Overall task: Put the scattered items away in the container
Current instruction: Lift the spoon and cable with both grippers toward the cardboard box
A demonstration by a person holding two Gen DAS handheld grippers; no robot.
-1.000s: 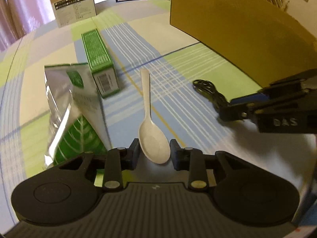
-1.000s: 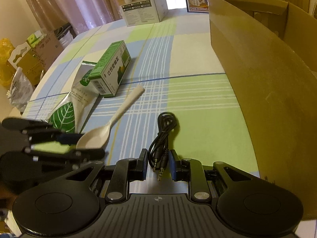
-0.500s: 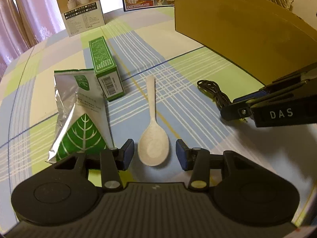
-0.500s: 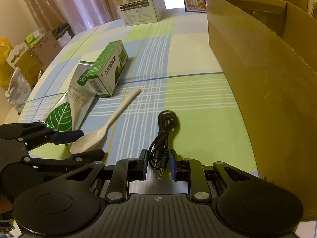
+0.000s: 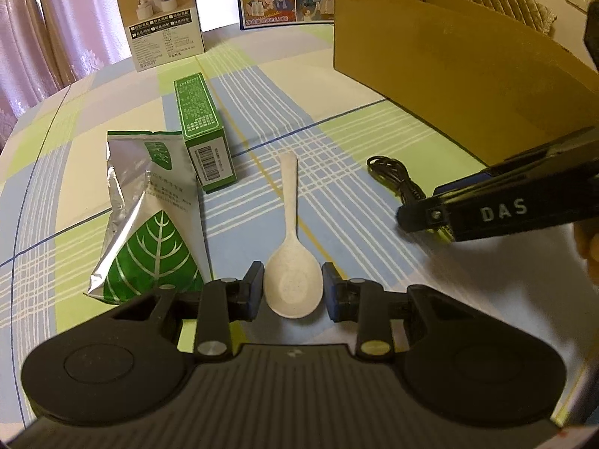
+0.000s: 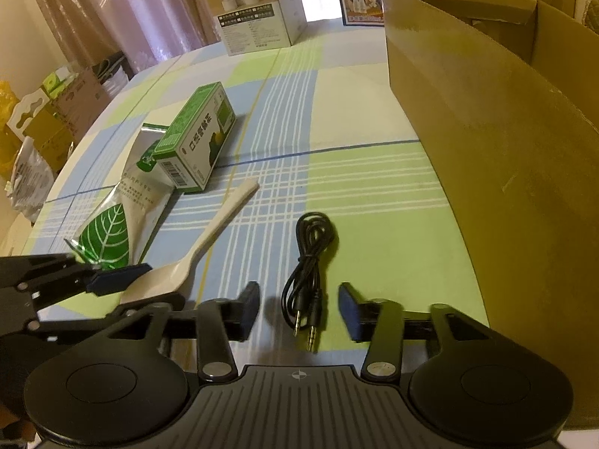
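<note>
On checked cloth, smooth oval spoon (image 5: 292,287) in left claw (image 5: 292,292); coiled black cable (image 6: 309,258)

- The cardboard box (image 6: 505,142) is the landmark: its tall near wall blocks any level approach from the surface (image 6: 374,194); entry looks open only over its rim.
- Left of the box lies a bare strip of cloth, then the black cable (image 6: 310,258).
- Farther left, the spoon (image 5: 292,262), green carton (image 5: 202,131) and foil pouch (image 5: 149,217) crowd the way.
</note>
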